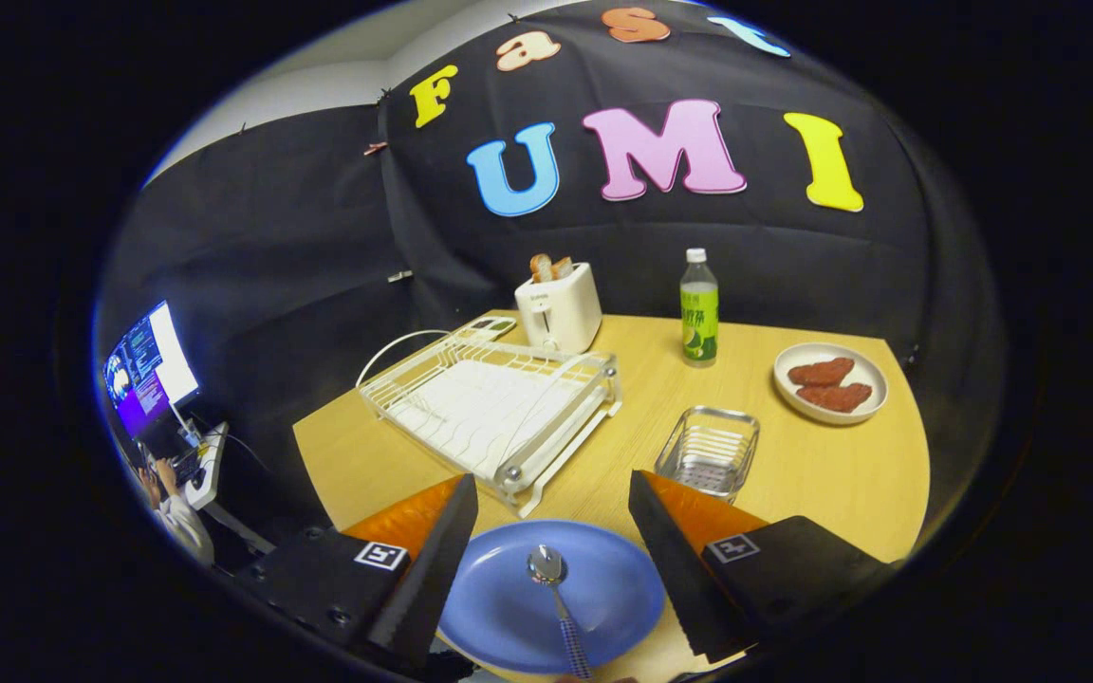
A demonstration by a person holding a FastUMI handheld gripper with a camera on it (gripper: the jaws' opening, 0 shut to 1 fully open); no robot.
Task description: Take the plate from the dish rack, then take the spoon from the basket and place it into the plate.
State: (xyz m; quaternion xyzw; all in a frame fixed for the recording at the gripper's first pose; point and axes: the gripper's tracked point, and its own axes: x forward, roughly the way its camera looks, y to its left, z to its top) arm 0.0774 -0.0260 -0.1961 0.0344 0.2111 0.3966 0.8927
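Observation:
A blue plate [546, 598] lies flat on the wooden table, below and between my fingers. A metal spoon [551, 583] with a checked handle rests in the plate, bowl pointing away from me. My gripper [551, 489] hovers above the plate, open, with nothing between its fingers. Beyond the left finger stands the white dish rack [494, 403], with no dishes in it. Just ahead of the right finger sits the small wire basket [710, 451], with nothing in it that I can see.
A white toaster [558, 305] with bread stands behind the rack. A green-labelled bottle [699, 308] stands beside it. A white plate with red pieces [830, 382] sits far right. A person at a monitor [150, 365] sits beyond the table's left edge.

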